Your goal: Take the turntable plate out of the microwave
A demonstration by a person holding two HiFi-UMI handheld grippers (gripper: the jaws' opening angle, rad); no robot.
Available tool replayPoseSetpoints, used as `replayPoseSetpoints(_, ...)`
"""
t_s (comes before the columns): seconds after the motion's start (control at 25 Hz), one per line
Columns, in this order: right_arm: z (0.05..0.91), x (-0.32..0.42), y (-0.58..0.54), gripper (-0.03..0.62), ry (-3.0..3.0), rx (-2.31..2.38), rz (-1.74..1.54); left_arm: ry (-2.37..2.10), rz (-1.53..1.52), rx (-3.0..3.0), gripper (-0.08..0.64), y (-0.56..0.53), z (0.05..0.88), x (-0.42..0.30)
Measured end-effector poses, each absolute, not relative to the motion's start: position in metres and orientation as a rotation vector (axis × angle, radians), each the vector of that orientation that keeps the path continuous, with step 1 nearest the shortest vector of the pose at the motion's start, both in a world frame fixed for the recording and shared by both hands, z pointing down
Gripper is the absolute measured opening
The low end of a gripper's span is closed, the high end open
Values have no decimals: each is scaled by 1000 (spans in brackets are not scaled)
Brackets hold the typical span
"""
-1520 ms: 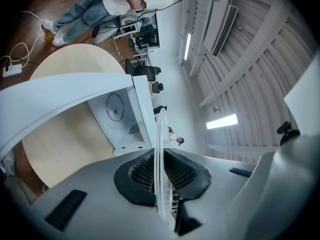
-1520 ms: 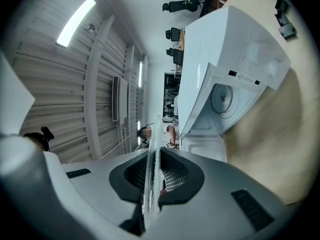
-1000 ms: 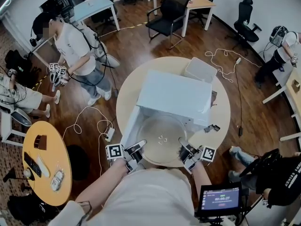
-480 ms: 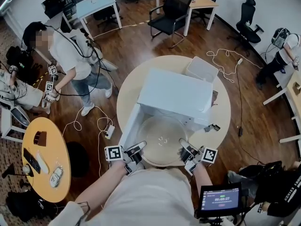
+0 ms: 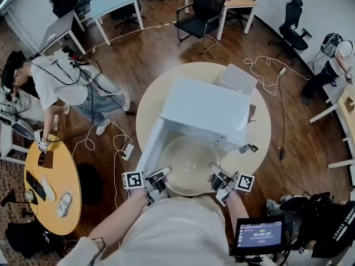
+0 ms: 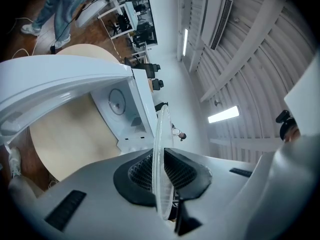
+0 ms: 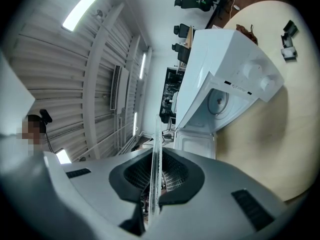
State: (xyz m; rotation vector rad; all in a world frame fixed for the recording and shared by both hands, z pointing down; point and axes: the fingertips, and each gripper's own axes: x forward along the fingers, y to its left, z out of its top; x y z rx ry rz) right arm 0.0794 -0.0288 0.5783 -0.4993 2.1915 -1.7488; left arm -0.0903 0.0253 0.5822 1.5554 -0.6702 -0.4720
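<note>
The turntable plate (image 5: 188,160) is held level in front of the open microwave (image 5: 205,108) on the round table (image 5: 262,127). Its far edge appears to lie at the cavity mouth, though the head view does not settle this. The left gripper (image 5: 160,175) is clamped on the plate's near-left rim and the right gripper (image 5: 215,172) on its near-right rim, each pinching the glass edge between narrow-set pads.
</note>
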Motion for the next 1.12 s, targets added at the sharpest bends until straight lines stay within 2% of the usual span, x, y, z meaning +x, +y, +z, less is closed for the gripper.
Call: replayPoseSetpoints(1.12,603,84,-14,29,2187,-554,-1812,-740,-376,1515,46,44,608,-89)
